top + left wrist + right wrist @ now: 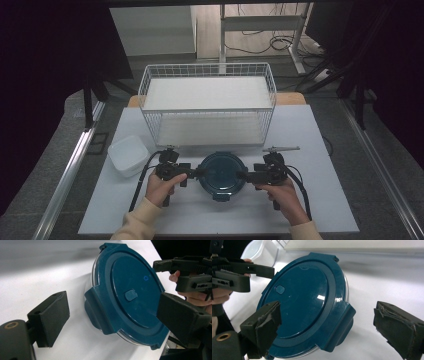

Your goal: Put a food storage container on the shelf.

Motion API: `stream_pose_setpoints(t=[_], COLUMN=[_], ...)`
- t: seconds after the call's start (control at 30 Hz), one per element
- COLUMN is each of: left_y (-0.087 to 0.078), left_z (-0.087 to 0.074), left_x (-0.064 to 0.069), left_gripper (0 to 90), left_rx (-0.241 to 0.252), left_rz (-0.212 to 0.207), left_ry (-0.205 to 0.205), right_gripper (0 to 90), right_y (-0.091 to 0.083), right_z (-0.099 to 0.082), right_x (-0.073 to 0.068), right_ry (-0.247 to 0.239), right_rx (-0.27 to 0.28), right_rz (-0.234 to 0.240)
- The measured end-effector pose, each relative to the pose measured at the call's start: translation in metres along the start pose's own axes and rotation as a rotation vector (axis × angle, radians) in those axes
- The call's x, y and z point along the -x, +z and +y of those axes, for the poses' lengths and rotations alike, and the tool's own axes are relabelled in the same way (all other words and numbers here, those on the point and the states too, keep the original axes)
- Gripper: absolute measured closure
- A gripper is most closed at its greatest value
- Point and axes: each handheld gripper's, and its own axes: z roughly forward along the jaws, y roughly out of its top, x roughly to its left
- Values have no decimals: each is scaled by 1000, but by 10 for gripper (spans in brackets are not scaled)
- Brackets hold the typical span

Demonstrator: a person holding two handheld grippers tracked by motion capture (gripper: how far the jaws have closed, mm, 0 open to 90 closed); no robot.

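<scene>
A round clear container with a dark teal lid [221, 172] sits on the white table [200, 215] near its front middle. The lid [130, 277] [304, 290] has clip tabs around its rim. My left gripper [200, 172] [113, 312] is at its left side, open, with its jaws on either side of a clip tab [97, 312] and not pressing on it. My right gripper [241, 175] [332, 325] is open at the container's right side, its jaws standing around the opposite tab [339, 325]. Each gripper points inward at the other.
A white wire basket [207, 100] with two shelves stands just behind the container. An empty white square tub [128, 155] sits at the left. A thin grey rod-like object [281, 148] lies behind my right gripper. Dark floor surrounds the table.
</scene>
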Motion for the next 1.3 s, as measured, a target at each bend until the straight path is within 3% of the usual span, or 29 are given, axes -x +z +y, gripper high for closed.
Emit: stream_pose_setpoints(t=[0.13, 0.17, 0.4, 0.43, 0.53, 0.63, 0.73, 0.8, 0.83, 0.9, 0.97, 1.1, 1.2, 1.3], left_y=[3, 6, 15, 17, 22, 26, 30, 31, 32, 34, 35, 30, 30, 27], left_z=[0, 0, -3, -4, -4, -5, -7, -7, -9, -11, -13, -13, -13, -14], left_x=[-1, -2, -2, -4, -10, -16, -15, -15, -14, -15, -16, -14, -12, -10], left_gripper=[117, 117, 125, 130, 136, 146, 155, 179, 192, 221, 236, 302, 302, 315], left_rx=[-3, -1, -33, -33, -40, -50, -66, -65, -57, -61, -56, -33, -26, -23], left_rz=[-9, -37, -62, -85, -87, -124, -118, -116, -149, -159, -162, -142, -132, -121], left_ry=[-11, -35, -45, -69, -93, -124, -149, -158, -175, -194, -200, -219, -225, -230], right_gripper=[80, 80, 83, 87, 89, 92, 104, 128, 141, 191, 219, 262, 301, 334], right_y=[3, 5, 13, 15, 19, 22, 25, 26, 26, 27, 28, 27, 24, 22], right_z=[-3, -3, -6, -8, -10, -12, -13, -14, -15, -17, -18, -18, -19, -19], right_x=[3, 3, 4, 4, 4, 7, 9, 9, 8, 8, 8, 10, 13, 15], right_ry=[31, 40, 71, 83, 107, 142, 179, 186, 194, 221, 246, 276, 314, 321], right_rx=[-3, -7, -21, -24, -26, -29, -29, -34, -34, -32, -34, -22, -7, 7], right_rz=[23, 23, 24, 21, 22, 28, 50, 61, 61, 78, 107, 109, 119, 128])
